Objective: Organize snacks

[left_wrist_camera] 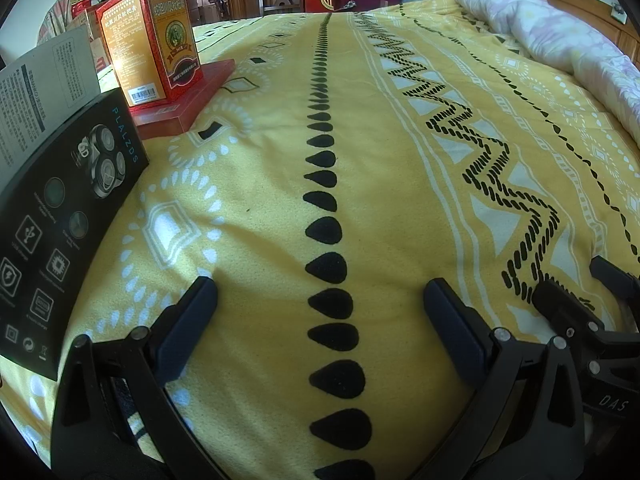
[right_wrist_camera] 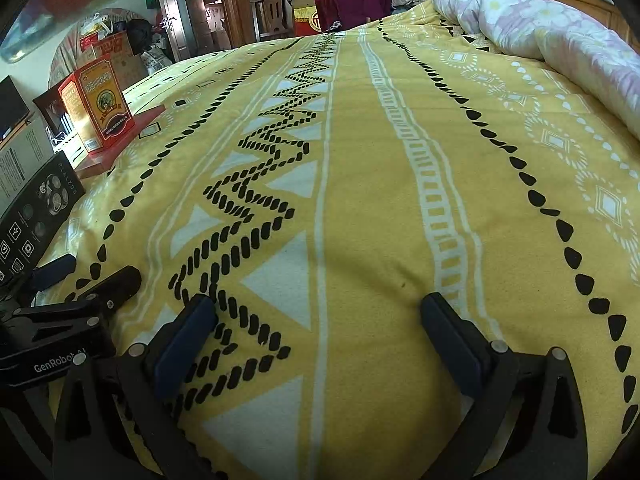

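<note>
The orange box [left_wrist_camera: 154, 40] stands upright on a flat red box [left_wrist_camera: 188, 96] (long axis vertical). Both the left gripper [left_wrist_camera: 320, 304] and the right gripper [right_wrist_camera: 318, 316] have their 2 fingers spread, holding nothing.

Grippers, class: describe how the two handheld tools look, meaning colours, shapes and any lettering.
Both the left gripper and the right gripper have black angular frames with silver rivets and dark blue padded fingers. White lettering reads "GenRobot" on the left one, "DAS" on the right.

Black shaver box [left_wrist_camera: 60, 216] cut by left edge, grey box [left_wrist_camera: 36, 92] print unreadable — far clutter blurred.
</note>
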`<state>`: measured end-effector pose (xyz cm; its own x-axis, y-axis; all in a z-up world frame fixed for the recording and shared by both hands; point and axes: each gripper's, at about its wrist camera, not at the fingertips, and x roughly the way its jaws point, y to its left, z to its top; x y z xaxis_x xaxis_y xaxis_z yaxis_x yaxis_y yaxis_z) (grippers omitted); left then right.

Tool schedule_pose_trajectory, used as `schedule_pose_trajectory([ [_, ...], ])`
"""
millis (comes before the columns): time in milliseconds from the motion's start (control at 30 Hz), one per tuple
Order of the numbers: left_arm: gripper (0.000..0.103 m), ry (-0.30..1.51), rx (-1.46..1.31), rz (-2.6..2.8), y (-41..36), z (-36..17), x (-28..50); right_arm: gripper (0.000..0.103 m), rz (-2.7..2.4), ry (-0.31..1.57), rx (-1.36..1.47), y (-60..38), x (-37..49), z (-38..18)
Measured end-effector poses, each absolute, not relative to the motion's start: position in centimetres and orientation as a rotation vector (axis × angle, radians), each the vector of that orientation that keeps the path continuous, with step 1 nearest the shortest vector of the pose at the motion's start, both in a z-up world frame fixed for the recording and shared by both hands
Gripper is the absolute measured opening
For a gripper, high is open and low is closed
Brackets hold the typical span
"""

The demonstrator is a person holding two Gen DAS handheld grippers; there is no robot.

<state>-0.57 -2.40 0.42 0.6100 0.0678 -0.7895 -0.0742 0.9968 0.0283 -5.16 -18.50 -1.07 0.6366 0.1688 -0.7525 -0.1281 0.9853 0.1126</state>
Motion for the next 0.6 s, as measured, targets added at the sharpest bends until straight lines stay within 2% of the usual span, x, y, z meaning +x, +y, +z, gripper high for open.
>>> schedule_pose_trajectory([
  [600,0.103,0.914,-0.004,0.084,-2.27,0.44,-0.56,0.103,0.183,0.868,0.058,-18.64,-4.90,-1.33],
])
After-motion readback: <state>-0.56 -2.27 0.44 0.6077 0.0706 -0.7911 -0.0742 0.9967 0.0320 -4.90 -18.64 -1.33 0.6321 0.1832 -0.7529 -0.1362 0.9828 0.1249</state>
